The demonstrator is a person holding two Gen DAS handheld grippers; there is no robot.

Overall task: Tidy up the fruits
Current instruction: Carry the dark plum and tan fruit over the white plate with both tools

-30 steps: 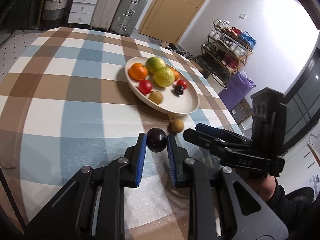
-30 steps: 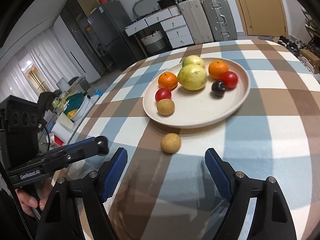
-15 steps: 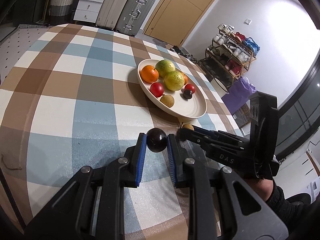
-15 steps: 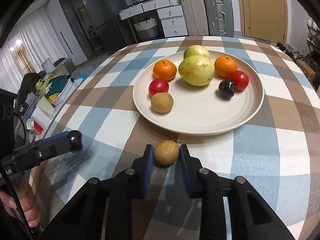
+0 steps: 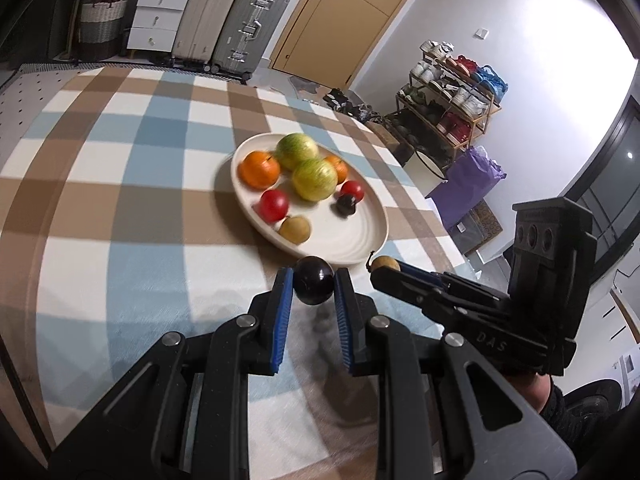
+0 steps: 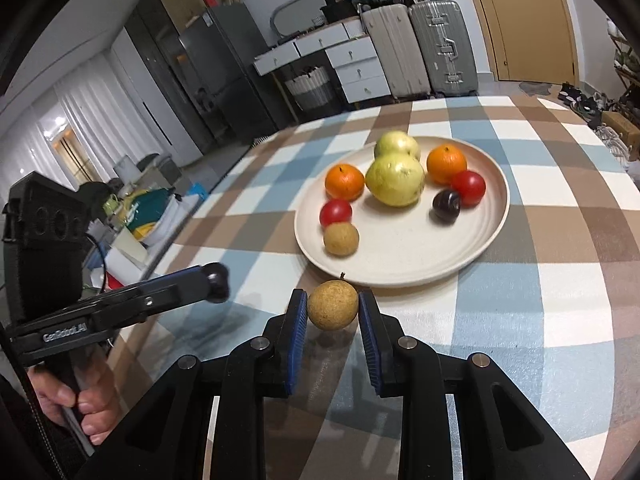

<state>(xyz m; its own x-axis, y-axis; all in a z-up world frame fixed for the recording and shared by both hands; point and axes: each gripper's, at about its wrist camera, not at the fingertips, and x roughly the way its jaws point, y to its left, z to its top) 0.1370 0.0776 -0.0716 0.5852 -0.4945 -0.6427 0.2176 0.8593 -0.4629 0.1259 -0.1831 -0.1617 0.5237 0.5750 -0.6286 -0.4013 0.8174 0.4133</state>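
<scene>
The small tan fruit sits clamped between the blue pads of the right gripper, just in front of the near rim of the plate; a second ago those jaws stood wide open with the fruit lying loose on the checked tablecloth, so the grasp is brand new, and the fruit appears to be barely clear of the cloth, if at all. The left gripper is clenched on the dark plum as it was before, and it has carried the plum closer to the plate's edge, so the two held fruits now hang side by side at the near rim. On the plate rest two oranges, two yellow-green pears, two red tomatoes, another dark plum and another tan fruit, with bare space at the near side. With both loose fruits now gripped, nothing seems left on the cloth itself, so the task looks close to done: what remains, judging by the layout, is to move each fruit over the rim and set it down in the open part of the plate. Round fruit may roll on release, so a low, gentle drop looks wise. Beyond the table stand suitcases and a shoe rack.
</scene>
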